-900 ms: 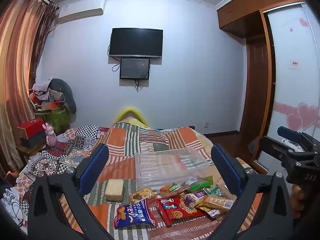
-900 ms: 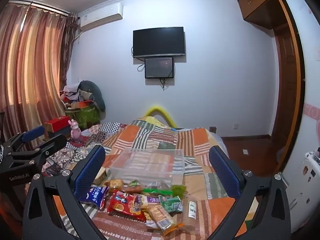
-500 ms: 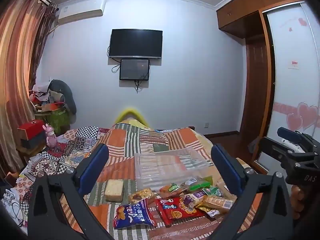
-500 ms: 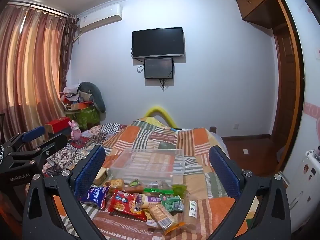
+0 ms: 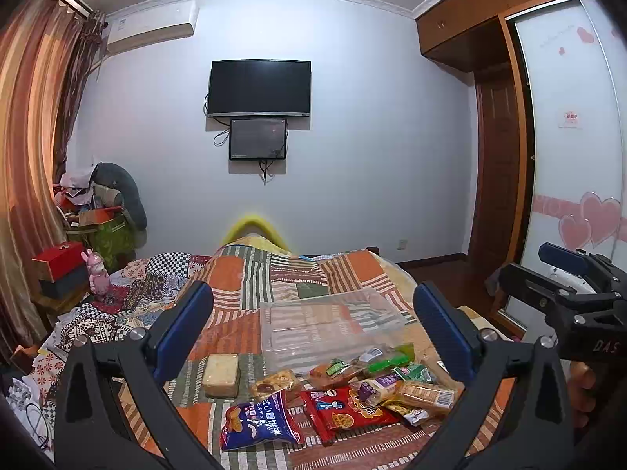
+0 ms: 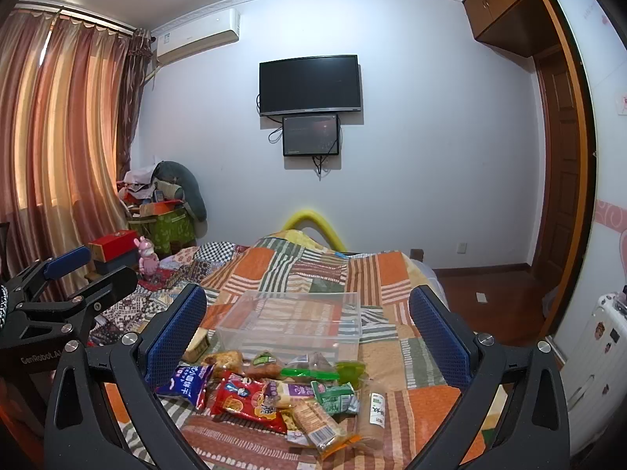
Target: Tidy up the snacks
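Note:
Several snack packets lie in a heap on the patchwork bed: a blue bag (image 5: 256,425), a red bag (image 5: 345,411), a square cake packet (image 5: 221,375) and green wrapped ones (image 5: 386,362). Behind them stands an empty clear plastic box (image 5: 329,323). The heap also shows in the right wrist view, with the blue bag (image 6: 186,384), the red bag (image 6: 245,401) and the box (image 6: 294,319). My left gripper (image 5: 313,333) is open and empty above the near side of the heap. My right gripper (image 6: 307,337) is open and empty, held beside it to the right.
The bed's quilt (image 5: 250,274) reaches back to a yellow rail (image 5: 252,225). A pink rabbit toy (image 5: 98,278) and a red box (image 5: 58,260) stand at the left. Curtains (image 6: 58,137) hang at the left, a wardrobe (image 5: 568,156) at the right, a TV (image 5: 258,88) on the far wall.

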